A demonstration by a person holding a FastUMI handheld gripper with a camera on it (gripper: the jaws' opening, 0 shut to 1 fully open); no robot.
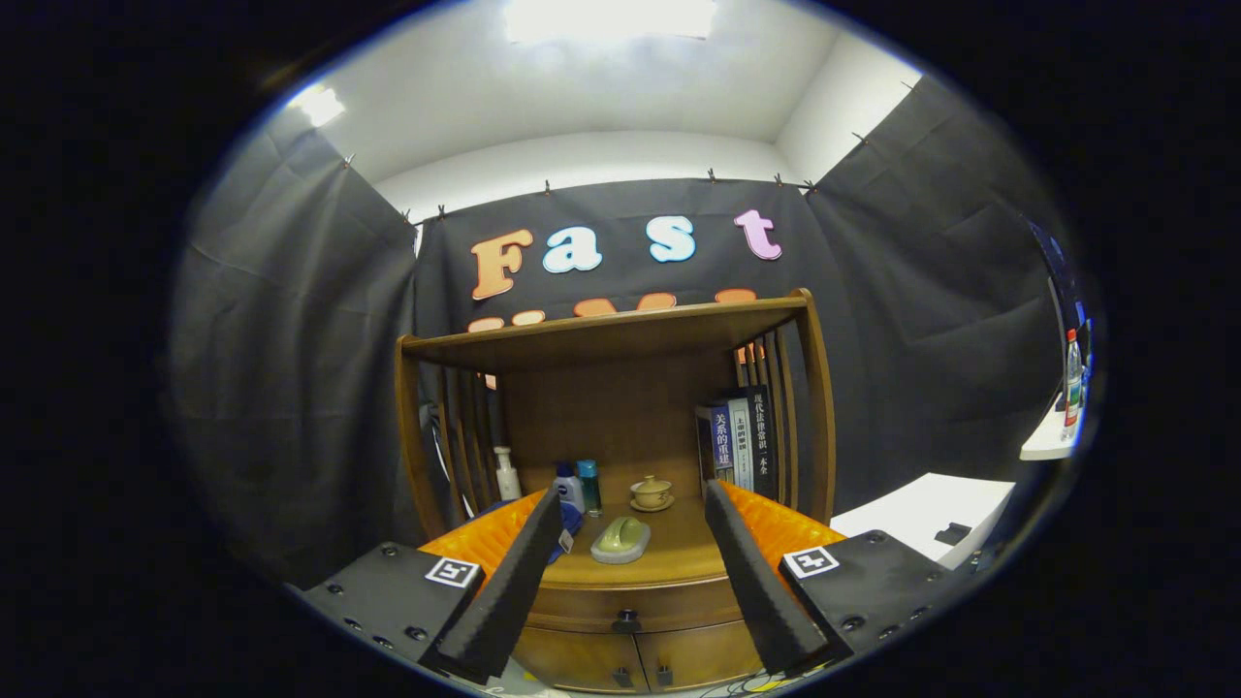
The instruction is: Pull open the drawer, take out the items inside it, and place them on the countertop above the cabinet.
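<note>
A wooden cabinet (620, 388) with a shelf top stands ahead of me. Its drawer (630, 603) sits closed under the countertop (679, 555), with a small dark knob (627, 616) at its middle. My gripper (632, 509) is open, its two fingers spread wide above the countertop's front edge, nothing between them. Between the fingers on the countertop lies a pale green oval object (620, 539). Whatever is inside the drawer is hidden.
On the countertop behind stand a white pump bottle (506, 473), a white bottle (568, 488), a teal bottle (588, 485), a lidded tea cup on a saucer (652, 493) and several upright books (739, 438). Two lower doors (635, 659) sit under the drawer. A white table (921, 514) is at the right.
</note>
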